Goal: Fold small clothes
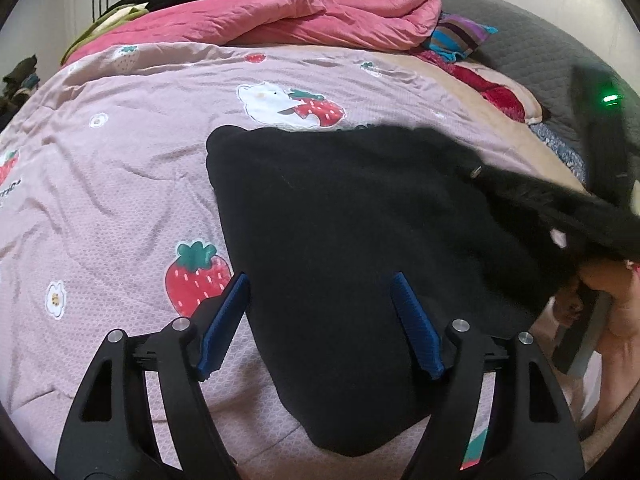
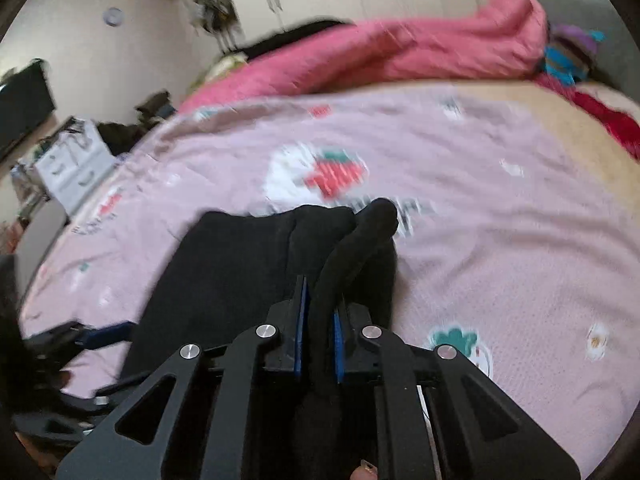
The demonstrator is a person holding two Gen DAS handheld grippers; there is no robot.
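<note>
A black garment (image 1: 344,232) lies on the pink strawberry-print bedspread (image 1: 120,184). My left gripper (image 1: 318,280) is open, its blue pads (image 1: 224,320) apart just above the garment's near left edge, holding nothing. My right gripper (image 2: 320,308) is shut on a bunched fold of the black garment (image 2: 248,272) and holds that edge lifted off the bed. In the left wrist view the lifted edge (image 1: 560,208) rises at the right. The left gripper also shows at the lower left of the right wrist view (image 2: 100,334).
A pink quilt (image 1: 280,16) is heaped along the far side of the bed. A striped cloth (image 1: 460,36) and a red cloth (image 1: 492,88) lie at the far right. A white drawer unit (image 2: 72,168) stands beside the bed at left.
</note>
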